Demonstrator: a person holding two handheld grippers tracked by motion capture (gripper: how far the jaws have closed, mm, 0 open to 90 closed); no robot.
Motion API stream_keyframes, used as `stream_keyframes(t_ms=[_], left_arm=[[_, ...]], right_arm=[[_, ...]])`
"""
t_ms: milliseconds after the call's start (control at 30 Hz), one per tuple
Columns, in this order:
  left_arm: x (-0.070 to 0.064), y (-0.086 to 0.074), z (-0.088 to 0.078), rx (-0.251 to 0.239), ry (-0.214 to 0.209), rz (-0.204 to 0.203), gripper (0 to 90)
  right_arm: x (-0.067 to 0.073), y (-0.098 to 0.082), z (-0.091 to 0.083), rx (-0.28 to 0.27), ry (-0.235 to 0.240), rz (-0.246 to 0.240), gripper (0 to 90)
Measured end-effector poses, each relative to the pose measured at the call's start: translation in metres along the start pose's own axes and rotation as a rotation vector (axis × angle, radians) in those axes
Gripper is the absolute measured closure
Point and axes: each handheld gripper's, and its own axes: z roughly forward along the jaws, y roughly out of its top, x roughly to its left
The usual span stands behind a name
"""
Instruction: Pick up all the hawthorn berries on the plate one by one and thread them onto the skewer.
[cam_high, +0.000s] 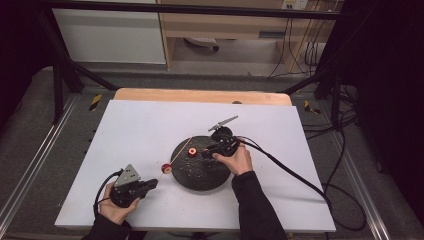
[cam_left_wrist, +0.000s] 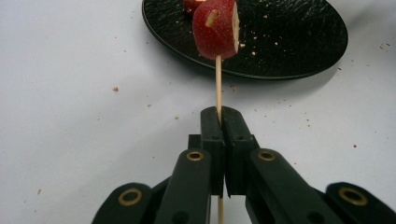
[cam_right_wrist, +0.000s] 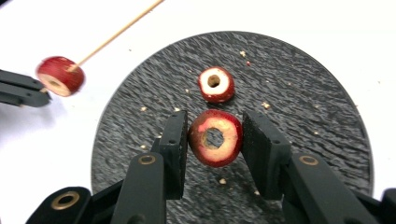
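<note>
Held ring: my right tool (cam_right_wrist: 214, 140) is clamped on a cored red fruit ring (cam_right_wrist: 215, 138), above the black plate (cam_right_wrist: 308, 154).
Skewer: my left tool (cam_left_wrist: 219, 122) is pinched together on a thin wooden skewer (cam_left_wrist: 218, 84); one red slice (cam_left_wrist: 215, 29) sits threaded on it, at the plate's 8 o'clock rim in the high view.
Loose ring: a second ring (cam_right_wrist: 215, 84) lies on the plate, at 12 o'clock from the held one.
Surface: white surface (cam_high: 140, 130), crumbs scattered.

Claw (cam_left_wrist: 220, 116) clamping fruit-tipped skewer (cam_left_wrist: 218, 81)
</note>
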Motion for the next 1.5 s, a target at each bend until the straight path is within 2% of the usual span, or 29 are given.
stream_keyframes(t_ms=[267, 433, 867, 1133, 1267, 1500], left_arm=[[-0.002, 0.001, 0.000, -0.002, -0.004, 0.000, 88.4], [-0.004, 0.001, 0.000, -0.007, -0.007, -0.003, 88.4], [-0.008, 0.002, 0.001, -0.011, -0.013, 0.001, 88.4], [-0.012, 0.002, 0.002, -0.012, -0.016, 0.001, 88.4], [-0.014, 0.003, 0.002, -0.014, -0.018, 0.002, 88.4], [-0.015, 0.003, 0.002, -0.017, -0.020, -0.004, 88.4]], right_arm=[[0.007, -0.021, -0.007, -0.140, 0.043, 0.057, 62.3], [0.009, -0.032, -0.008, -0.233, 0.069, 0.113, 62.3], [0.004, -0.053, -0.009, -0.379, 0.094, 0.224, 62.2], [0.006, -0.063, -0.006, -0.507, 0.103, 0.300, 62.3], [0.009, -0.066, -0.003, -0.566, 0.095, 0.316, 62.4], [0.013, -0.067, -0.001, -0.625, 0.093, 0.334, 62.4]])
